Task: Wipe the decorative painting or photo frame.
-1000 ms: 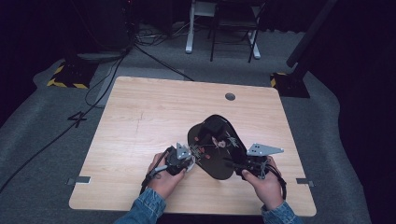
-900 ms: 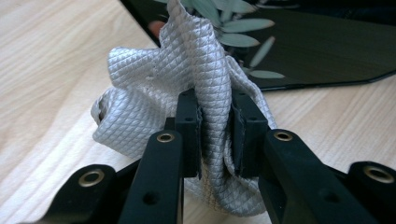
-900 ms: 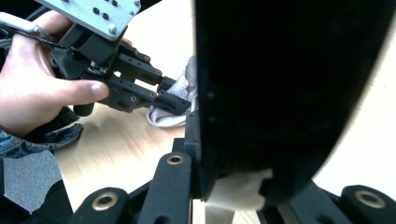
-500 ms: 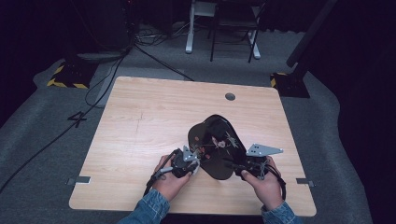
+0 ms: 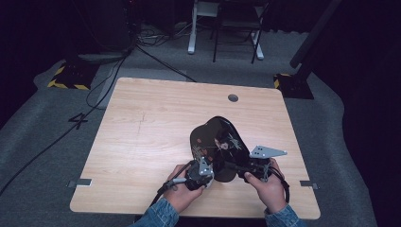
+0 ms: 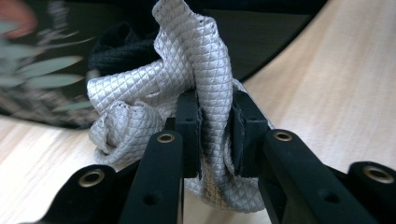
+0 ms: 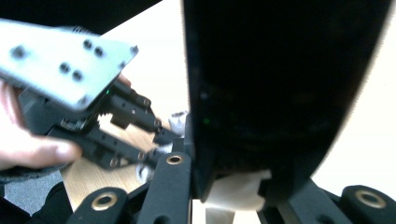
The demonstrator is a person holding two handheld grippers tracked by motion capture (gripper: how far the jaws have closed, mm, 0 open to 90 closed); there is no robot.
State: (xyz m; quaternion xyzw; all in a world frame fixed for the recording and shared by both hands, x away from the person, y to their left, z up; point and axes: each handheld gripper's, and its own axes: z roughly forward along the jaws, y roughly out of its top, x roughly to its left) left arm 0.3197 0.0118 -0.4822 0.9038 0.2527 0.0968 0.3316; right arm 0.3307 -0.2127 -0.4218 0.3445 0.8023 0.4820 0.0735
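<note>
Since the left gripper (image 6: pixel 215 135) is pinching soft silver cloth (image 6: pixel 196 79) and the right gripper (image 7: pixel 229 186) clamps the tray (image 5: pixel 218 142) rim lower centre, tray's probably stiff and slick.

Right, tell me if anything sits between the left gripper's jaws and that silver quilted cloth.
Nothing visible does. The left gripper has its jaws closed straight onto a fold of the silver quilted cloth, pads touching fabric on both sides. The black glossy tray lies behind the cloth, not between.

Black tray (image 7: pixel 285 93) hides the right tool's (image 7: pixel 231 186) far side.
</note>
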